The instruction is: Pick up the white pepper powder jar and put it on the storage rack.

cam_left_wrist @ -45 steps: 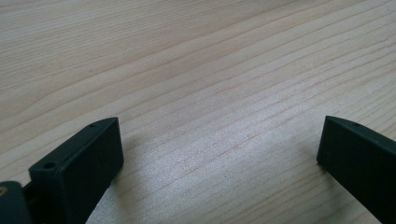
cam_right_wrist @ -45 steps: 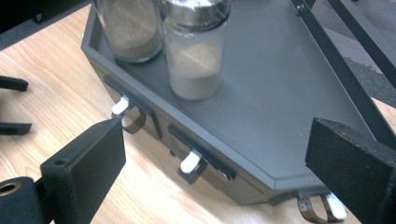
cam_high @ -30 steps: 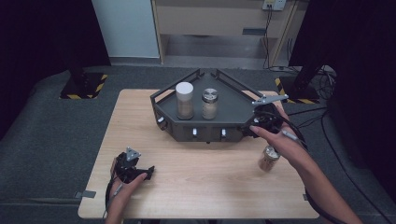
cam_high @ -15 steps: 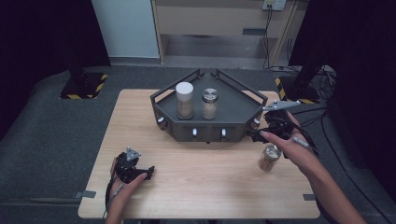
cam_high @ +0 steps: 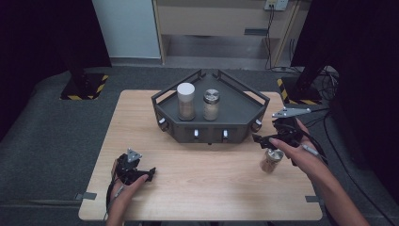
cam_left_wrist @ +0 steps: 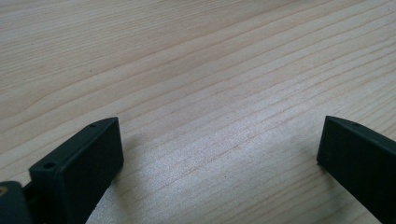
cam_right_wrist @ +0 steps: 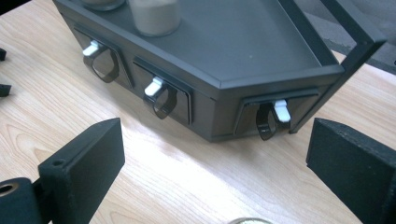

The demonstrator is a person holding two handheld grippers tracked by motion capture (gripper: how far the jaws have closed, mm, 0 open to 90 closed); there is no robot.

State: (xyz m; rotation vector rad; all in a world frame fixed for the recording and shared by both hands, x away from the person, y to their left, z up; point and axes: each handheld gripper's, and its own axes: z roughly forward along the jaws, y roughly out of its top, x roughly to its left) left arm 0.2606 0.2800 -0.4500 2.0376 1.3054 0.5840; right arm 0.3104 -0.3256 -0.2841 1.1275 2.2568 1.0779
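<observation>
Hidden / cut off

In my right claw view the spice jar (cam_right_wrist: 246, 220) below me is just a rim sliver at the bottom edge; the two jars on the rack (cam_right_wrist: 261, 56) are cut by the top edge, lids unseen. High view: rack's front clips (cam_high: 195, 134) too small to read.

This is looking like a lab or test room set up for recording, not a home. A plain light-wood table (cam_high: 207, 188) is standing alone on grey carpet (cam_high: 56, 141), with strips of tape (cam_high: 85, 195) holding its corners in place. Black curtains (cam_high: 42, 33) are hanging on both sides, closing the space off. Stand bases marked with yellow-and-black hazard tape (cam_high: 84, 87) are sitting at either flank. Cables (cam_high: 270, 33) are running down from a wall socket (cam_high: 276, 4) behind, and more are lying coiled on the floor at the right (cam_high: 329, 80).
</observation>
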